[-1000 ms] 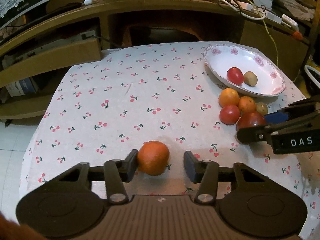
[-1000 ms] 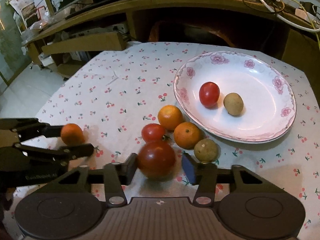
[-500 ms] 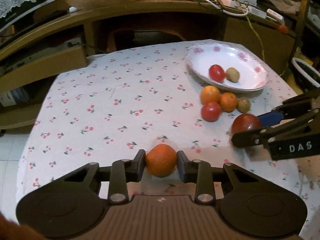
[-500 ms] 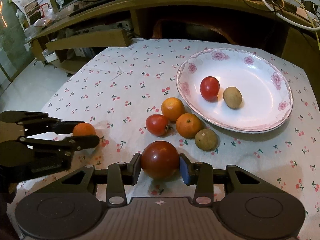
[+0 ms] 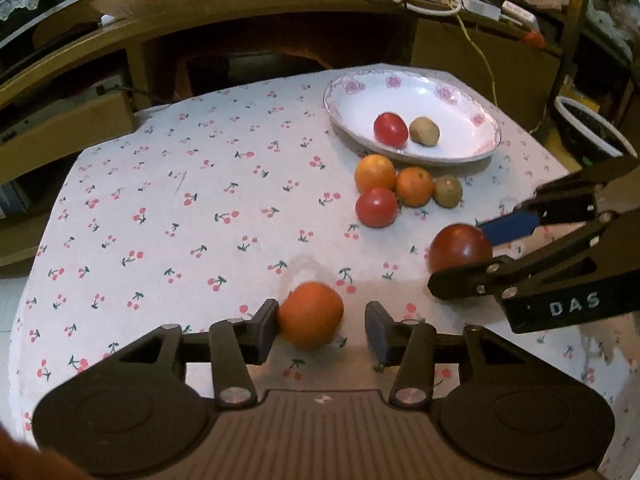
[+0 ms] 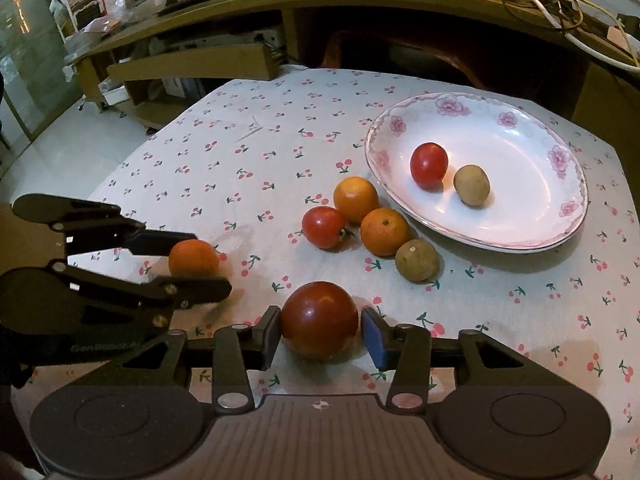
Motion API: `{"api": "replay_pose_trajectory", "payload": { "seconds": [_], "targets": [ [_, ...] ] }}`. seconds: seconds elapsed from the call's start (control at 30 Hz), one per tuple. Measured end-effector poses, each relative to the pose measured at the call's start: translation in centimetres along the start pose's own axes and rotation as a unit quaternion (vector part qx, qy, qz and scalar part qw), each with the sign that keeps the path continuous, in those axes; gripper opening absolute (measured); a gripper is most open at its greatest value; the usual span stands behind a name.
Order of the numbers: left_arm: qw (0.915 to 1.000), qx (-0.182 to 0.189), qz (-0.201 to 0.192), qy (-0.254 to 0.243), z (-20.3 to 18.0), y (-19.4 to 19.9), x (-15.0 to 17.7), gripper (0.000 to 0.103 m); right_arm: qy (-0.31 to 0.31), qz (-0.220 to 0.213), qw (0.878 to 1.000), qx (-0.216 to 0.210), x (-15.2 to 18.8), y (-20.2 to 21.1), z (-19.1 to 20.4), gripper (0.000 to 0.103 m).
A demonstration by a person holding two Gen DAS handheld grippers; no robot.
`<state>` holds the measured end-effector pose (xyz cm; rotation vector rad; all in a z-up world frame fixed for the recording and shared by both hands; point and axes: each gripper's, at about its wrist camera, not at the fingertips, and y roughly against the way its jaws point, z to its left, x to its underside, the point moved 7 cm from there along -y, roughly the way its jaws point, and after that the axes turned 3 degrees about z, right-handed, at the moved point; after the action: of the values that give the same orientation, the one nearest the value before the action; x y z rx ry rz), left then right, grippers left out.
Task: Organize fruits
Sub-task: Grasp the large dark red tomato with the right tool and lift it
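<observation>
Left gripper [image 5: 322, 326] stood open over the cherry-print tablecloth [image 5: 192, 216], an orange [image 5: 311, 315] touching its left finger with a clear gap to the right one. Right gripper [image 6: 320, 336] was closed on a dark red tomato [image 6: 319, 321], both pads against its sides. A flowered plate [image 6: 560, 208] at the far right held a small red tomato [image 6: 429, 165] and a brown kiwi [image 6: 471, 184]; just beside its near rim lay two oranges, a tomato and another kiwi, bunched together.
</observation>
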<state>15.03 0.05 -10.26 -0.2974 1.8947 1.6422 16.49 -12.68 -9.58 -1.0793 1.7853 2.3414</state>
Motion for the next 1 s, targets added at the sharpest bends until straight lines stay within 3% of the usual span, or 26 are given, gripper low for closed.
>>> {"api": "replay_pose_trajectory", "payload": {
  "seconds": [0.07, 0.67, 0.77, 0.87, 0.9, 1.0],
  "targets": [
    [1.0000, -0.003, -0.001, -0.007, -0.1, 0.0, 0.1, 0.055, -0.003, 0.001, 1.000, 0.000, 0.1, -0.1, -0.1, 0.055],
    [0.9999, -0.011, 0.000, -0.001, 0.7, -0.3, -0.1, 0.058, 0.001, 0.004, 1.000, 0.002, 0.1, -0.2, 0.3, 0.055],
    [0.9998, -0.018, 0.000, 0.002, 0.8, -0.2, -0.2, 0.052, 0.007, 0.006, 1.000, 0.006, 0.1, -0.3, 0.4, 0.053],
    [0.9997, -0.022, 0.001, 0.008, 1.0, -0.2, -0.4, 0.043, 0.008, 0.007, 1.000, 0.014, 0.0, -0.4, 0.3, 0.040],
    [0.9997, -0.022, 0.002, 0.009, 1.0, -0.2, -0.4, 0.038, 0.005, 0.007, 1.000, 0.009, 0.0, -0.3, 0.3, 0.040],
    [0.9998, -0.020, 0.004, 0.004, 0.7, -0.2, -0.5, 0.038, 0.005, 0.009, 1.000, 0.012, 0.1, -0.3, 0.3, 0.040]
  ]
}}
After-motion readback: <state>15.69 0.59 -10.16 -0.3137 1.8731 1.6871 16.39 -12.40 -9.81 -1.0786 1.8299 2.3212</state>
